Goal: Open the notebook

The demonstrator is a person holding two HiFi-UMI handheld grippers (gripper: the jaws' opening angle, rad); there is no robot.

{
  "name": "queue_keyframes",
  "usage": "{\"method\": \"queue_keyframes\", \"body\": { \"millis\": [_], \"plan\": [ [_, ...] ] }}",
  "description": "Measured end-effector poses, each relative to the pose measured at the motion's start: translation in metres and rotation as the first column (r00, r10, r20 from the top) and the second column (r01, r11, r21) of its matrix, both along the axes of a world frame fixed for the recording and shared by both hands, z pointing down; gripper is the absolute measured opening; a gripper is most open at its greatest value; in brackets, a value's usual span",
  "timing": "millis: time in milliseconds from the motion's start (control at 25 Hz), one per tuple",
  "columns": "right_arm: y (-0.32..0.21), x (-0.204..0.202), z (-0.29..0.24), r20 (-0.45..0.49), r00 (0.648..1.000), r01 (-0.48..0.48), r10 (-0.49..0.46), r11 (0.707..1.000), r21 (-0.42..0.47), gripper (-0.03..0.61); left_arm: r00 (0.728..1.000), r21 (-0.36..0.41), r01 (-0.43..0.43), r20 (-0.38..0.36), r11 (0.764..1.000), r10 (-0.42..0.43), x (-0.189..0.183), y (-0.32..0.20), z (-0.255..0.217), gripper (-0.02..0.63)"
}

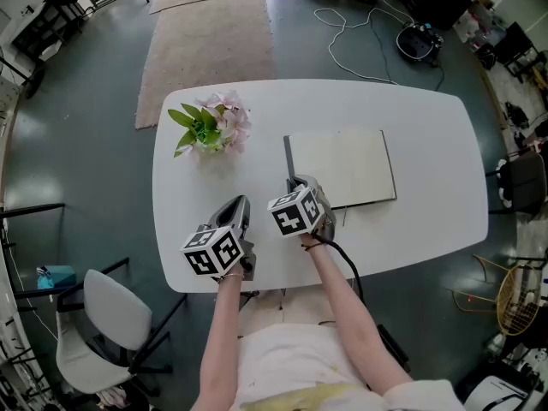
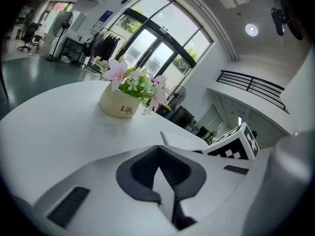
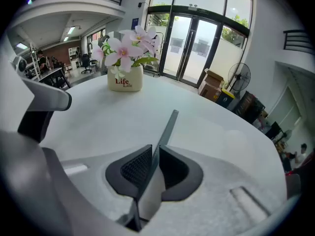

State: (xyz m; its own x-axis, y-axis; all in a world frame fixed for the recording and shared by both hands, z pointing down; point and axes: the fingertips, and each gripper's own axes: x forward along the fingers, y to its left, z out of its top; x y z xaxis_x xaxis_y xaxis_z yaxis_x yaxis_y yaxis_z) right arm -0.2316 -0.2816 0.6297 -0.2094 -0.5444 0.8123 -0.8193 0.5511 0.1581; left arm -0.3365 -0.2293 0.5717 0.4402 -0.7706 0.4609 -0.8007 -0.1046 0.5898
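Grey floor (image 1: 103, 169), a rug (image 1: 210, 45) beyond; we work at a white rounded table (image 1: 428, 187). Notebook (image 1: 342, 168) lies flat right of the table's centre, pale face up, dark edge along its left side. Flower pot (image 1: 210, 127) marked "Life" stands well apart, far-left of it. Right gripper (image 1: 295, 181) sits at the notebook's near-left corner, angled down; in the right gripper view we see its jaws pinching that dark edge (image 3: 167, 129), which runs between the pads. Left gripper (image 1: 238, 208) hovers just beside, over bare table near the front edge, jaws pressed together, holding nothing.
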Motion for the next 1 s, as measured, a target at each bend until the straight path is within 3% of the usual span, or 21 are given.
{"method": "queue_keyframes", "body": {
  "millis": [400,560,720,1000],
  "plan": [
    [-0.004,-0.003,-0.019,0.184,0.983,0.001,0.000,1.000,-0.005,0.041,1.000,0.018,-0.013,0.016,1.000,0.012,0.017,-0.006,-0.010,-0.002],
    [-0.003,0.004,-0.037,0.286,0.958,-0.008,0.005,1.000,0.010,0.034,0.998,0.057,-0.055,0.034,0.997,0.053,0.032,-0.009,-0.025,-0.002],
    [0.004,0.013,-0.065,0.401,0.916,0.014,-0.027,0.999,0.035,0.008,0.995,0.118,-0.086,0.055,0.989,0.080,0.043,-0.007,-0.046,-0.002],
    [0.011,0.042,-0.117,0.589,0.804,0.030,-0.088,0.994,0.108,0.008,0.990,0.229,-0.118,0.105,0.966,0.096,0.057,-0.011,-0.089,-0.002]
  ]
}}
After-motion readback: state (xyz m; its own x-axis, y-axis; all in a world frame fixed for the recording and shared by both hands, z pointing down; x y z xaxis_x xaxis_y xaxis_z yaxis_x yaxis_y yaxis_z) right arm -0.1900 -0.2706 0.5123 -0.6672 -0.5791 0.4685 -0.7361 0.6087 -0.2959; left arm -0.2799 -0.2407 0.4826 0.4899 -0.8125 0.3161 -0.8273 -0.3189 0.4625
